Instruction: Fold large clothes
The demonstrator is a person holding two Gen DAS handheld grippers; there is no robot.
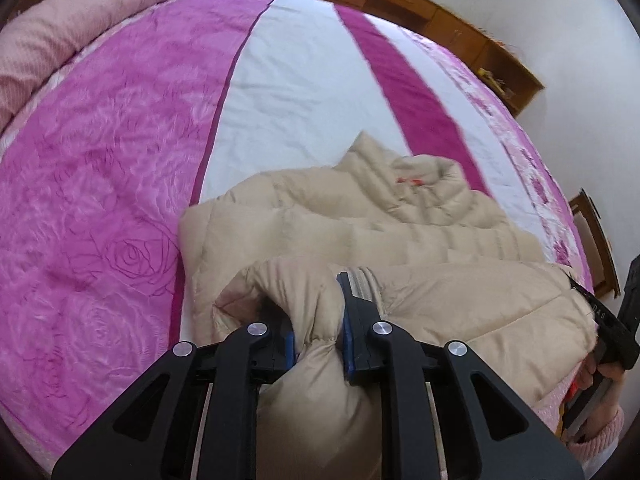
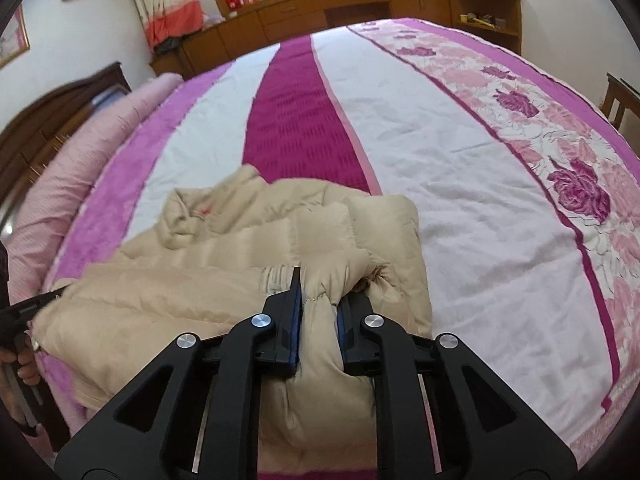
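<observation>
A beige puffer jacket (image 1: pixel 360 216) lies partly folded on the near edge of the bed, collar with a red mark at the far end. My left gripper (image 1: pixel 318 340) is shut on a bunched fold of its near left edge. My right gripper (image 2: pixel 318 324) is shut on a bunched fold of the jacket (image 2: pixel 248 240) at its near right edge. Both hold the near hem lifted above the bed. The right gripper also shows at the right edge of the left wrist view (image 1: pixel 616 328); the left one shows at the left edge of the right wrist view (image 2: pixel 24 308).
The bed has a pink, magenta and white striped cover (image 2: pixel 440 140). A rolled pink quilt (image 1: pixel 80 24) lies along the headboard side. Wooden cabinets (image 2: pixel 340 4) line the far wall and a wooden chair (image 2: pixel 620 100) stands at the right.
</observation>
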